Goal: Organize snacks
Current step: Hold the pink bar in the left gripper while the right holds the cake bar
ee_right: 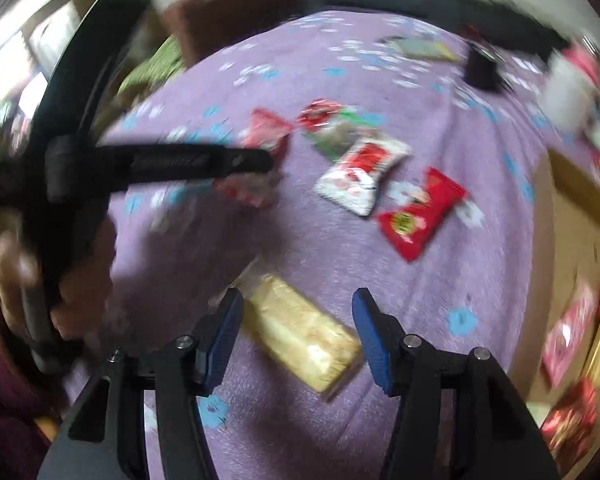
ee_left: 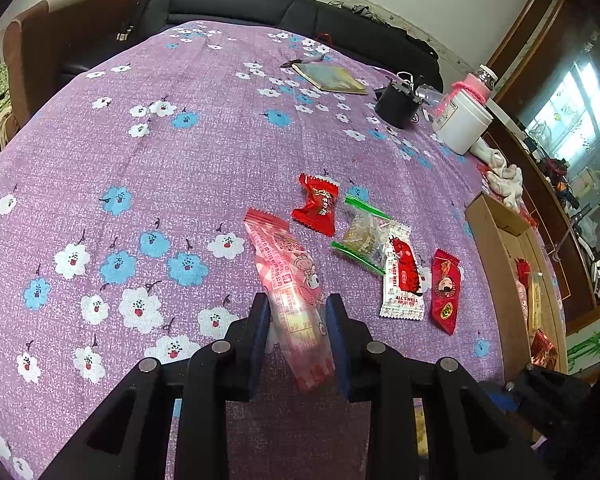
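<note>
My left gripper [ee_left: 297, 308] is shut on a long pink snack packet [ee_left: 290, 280] and holds it above the purple flowered tablecloth [ee_left: 180, 160]. Beyond it lie a red candy [ee_left: 317, 204], a green-edged clear packet [ee_left: 364, 234], a white and red packet [ee_left: 402, 280] and a red packet [ee_left: 445, 290]. My right gripper [ee_right: 298, 308] is open, its fingers on either side of a yellow biscuit packet [ee_right: 304, 336] lying on the cloth. The right wrist view is blurred; it shows the left gripper [ee_right: 260, 160] with the pink packet [ee_right: 256, 184].
A cardboard box [ee_left: 496, 248] with several snacks inside stands at the right table edge, also in the right wrist view [ee_right: 560, 240]. At the far right are a white jar [ee_left: 462, 122], a black pot [ee_left: 398, 104] and a booklet [ee_left: 330, 78]. A sofa lies beyond.
</note>
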`<state>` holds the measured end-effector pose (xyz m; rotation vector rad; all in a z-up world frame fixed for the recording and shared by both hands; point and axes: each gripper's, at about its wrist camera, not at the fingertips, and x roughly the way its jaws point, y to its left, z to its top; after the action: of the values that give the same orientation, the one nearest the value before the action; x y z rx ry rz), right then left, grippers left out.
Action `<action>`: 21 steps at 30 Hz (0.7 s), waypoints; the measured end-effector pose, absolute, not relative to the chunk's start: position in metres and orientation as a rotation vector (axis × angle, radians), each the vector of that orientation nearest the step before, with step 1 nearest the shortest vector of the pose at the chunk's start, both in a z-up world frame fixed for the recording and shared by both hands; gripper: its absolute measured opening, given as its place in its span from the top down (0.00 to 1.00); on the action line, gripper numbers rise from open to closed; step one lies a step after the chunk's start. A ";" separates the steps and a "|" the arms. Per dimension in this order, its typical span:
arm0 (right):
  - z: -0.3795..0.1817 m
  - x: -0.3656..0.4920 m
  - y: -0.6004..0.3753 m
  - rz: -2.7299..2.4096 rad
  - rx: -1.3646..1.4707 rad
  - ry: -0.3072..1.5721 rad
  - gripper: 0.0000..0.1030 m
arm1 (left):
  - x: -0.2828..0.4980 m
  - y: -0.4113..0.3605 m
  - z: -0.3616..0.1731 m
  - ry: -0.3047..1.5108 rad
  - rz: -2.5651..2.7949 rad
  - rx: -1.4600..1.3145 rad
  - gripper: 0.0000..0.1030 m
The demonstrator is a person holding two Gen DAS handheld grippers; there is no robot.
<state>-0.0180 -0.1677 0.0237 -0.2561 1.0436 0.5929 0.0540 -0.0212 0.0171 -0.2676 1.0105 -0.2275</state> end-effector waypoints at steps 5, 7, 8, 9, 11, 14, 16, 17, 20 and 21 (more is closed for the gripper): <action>0.019 -0.023 -0.166 0.603 -0.406 1.021 0.40 | 0.054 -0.022 0.017 1.010 -0.223 -0.261 0.71; 0.017 -0.020 -0.169 0.613 -0.380 1.022 0.47 | 0.055 -0.022 0.017 1.010 -0.224 -0.262 0.71; 0.017 -0.016 -0.170 0.608 -0.354 1.029 0.50 | 0.055 -0.022 0.017 1.010 -0.224 -0.263 0.71; 0.017 -0.013 -0.172 0.595 -0.334 1.031 0.61 | 0.055 -0.022 0.017 1.009 -0.224 -0.263 0.71; 0.017 -0.004 -0.173 0.562 -0.274 1.036 0.67 | 0.054 -0.022 0.017 1.007 -0.221 -0.256 0.70; 0.018 0.007 -0.172 0.502 -0.167 1.038 0.68 | 0.055 -0.025 0.017 1.002 -0.216 -0.243 0.70; 0.020 0.015 -0.169 0.469 -0.105 1.023 0.68 | 0.054 -0.025 0.018 0.998 -0.214 -0.238 0.71; 0.022 0.015 -0.168 0.457 -0.081 1.003 0.68 | 0.054 -0.025 0.018 0.995 -0.211 -0.234 0.71; 0.031 0.020 -0.172 0.443 0.009 0.904 0.68 | 0.052 -0.025 0.019 0.979 -0.196 -0.226 0.75; 0.032 0.019 -0.177 0.462 0.048 0.874 0.68 | 0.050 -0.025 0.021 0.965 -0.186 -0.219 0.76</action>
<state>0.0191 -0.1766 0.0323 0.0477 0.8737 0.4625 0.0504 -0.0249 0.0211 -0.2185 0.9645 -0.1859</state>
